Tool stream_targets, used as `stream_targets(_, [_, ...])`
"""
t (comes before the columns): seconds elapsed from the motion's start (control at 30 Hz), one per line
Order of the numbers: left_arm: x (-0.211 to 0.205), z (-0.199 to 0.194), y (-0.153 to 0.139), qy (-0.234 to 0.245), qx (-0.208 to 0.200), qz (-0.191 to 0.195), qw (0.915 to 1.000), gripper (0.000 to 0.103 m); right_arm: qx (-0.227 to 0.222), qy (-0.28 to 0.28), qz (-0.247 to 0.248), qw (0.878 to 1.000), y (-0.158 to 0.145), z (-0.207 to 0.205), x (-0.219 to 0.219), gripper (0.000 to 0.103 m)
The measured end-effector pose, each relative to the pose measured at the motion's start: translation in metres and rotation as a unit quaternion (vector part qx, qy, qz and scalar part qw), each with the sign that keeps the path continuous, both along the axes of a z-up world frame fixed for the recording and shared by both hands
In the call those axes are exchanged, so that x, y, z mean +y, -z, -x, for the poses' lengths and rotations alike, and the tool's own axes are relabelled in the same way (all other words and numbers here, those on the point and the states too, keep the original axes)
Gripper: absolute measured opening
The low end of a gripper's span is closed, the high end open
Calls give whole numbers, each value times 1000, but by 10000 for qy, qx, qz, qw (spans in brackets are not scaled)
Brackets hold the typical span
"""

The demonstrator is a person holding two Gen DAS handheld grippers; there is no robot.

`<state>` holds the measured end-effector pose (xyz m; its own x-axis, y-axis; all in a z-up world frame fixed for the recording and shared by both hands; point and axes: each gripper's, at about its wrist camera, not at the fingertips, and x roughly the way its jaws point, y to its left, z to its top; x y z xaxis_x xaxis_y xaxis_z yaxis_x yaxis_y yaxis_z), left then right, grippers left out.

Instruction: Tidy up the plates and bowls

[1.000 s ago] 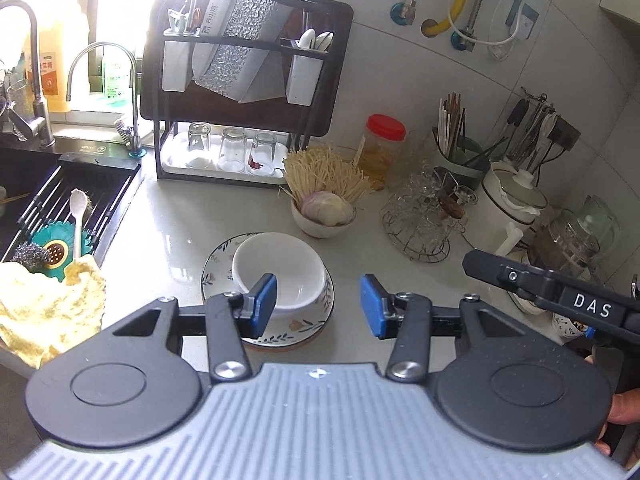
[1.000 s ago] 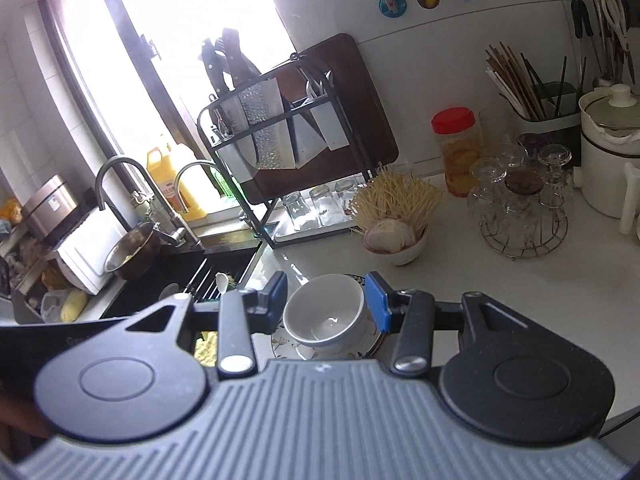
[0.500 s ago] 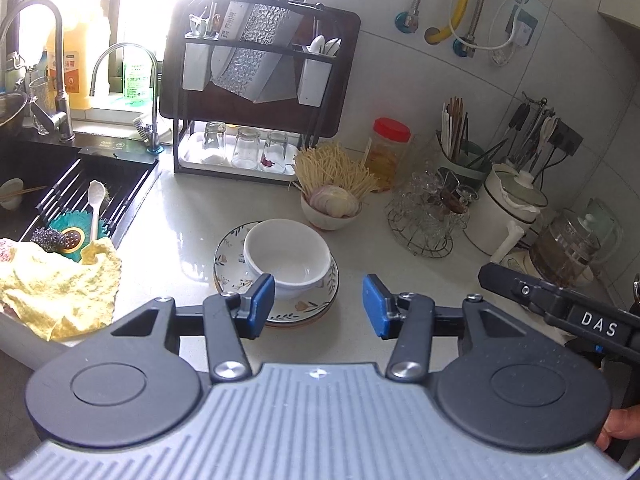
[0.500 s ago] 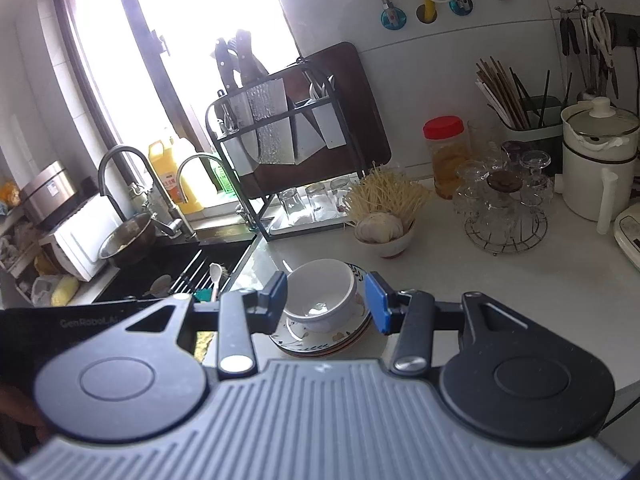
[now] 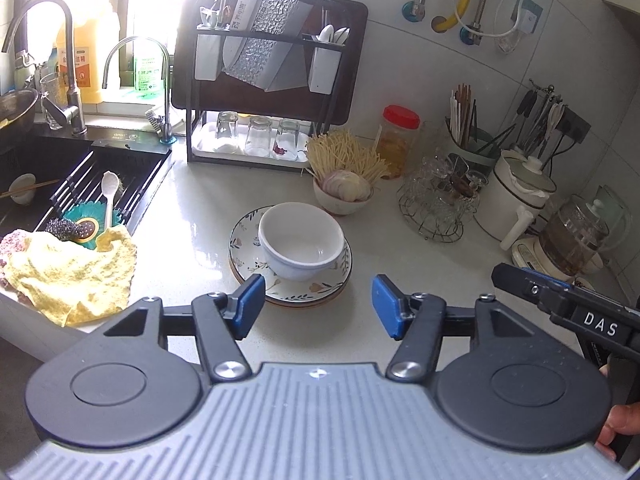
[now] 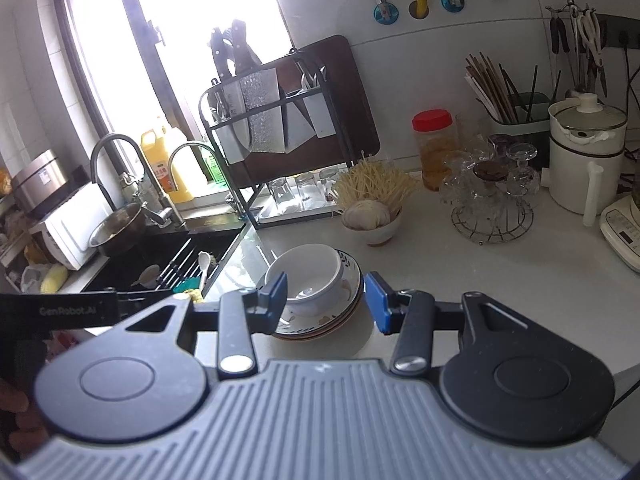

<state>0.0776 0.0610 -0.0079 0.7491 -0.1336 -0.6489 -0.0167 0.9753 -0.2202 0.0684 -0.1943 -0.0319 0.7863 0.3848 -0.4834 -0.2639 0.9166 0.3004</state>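
A white bowl (image 5: 301, 240) sits on a stack of floral plates (image 5: 248, 245) on the pale counter. In the right wrist view the bowl (image 6: 308, 276) and the plates (image 6: 348, 292) lie just beyond the fingers. My left gripper (image 5: 318, 306) is open and empty, a little short of the plates' near rim. My right gripper (image 6: 326, 300) is open and empty, held above and before the stack. The right gripper's black body (image 5: 568, 304) shows at the right of the left wrist view.
A black sink (image 5: 60, 176) with a spoon, scrubbers and a yellow cloth (image 5: 68, 272) is at left. A knife and glass rack (image 5: 264, 92), a bowl of noodles and garlic (image 5: 344, 184), a red-lidded jar (image 5: 398, 140), a wire glass stand (image 5: 438, 200) and white kettles (image 5: 520, 200) stand behind.
Both grippers have drawn back from the bowl and plates and risen a little. The stack now lies farther ahead of the fingers. Both stay open.
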Motion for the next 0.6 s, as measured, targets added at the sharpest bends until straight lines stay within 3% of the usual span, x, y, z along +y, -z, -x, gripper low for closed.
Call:
stream_targets(0.1, [-2,-1,1,-3,14,-48,10000,80,-51,7,106,9999,-1,-1,-2,47])
stream_targets(0.17, [-4,-3,2,12,34,-79,10000,86,-66,101,131,9998,-1,-1,-4,56])
stream_targets(0.23, [-6,-6,2,50,56,-105,9999,92,-64,149,126,9998,-1,-2,-6,58])
stream_targets(0.33, [-9,-9,3,53,84,-219,9997,96,-27,172,184,9997,1,-2,-6,63])
stream_targets(0.43, [-10,-10,3,29,115,-309,9995,97,-61,243,202,9995,1,-1,-7,75])
stream_targets(0.5, [-8,-10,3,-10,123,-318,9994,98,-100,283,195,9994,1,-1,-8,92])
stream_targets(0.6, [-6,-10,2,-68,117,-334,9994,98,-159,319,189,9992,1,-1,-9,95])
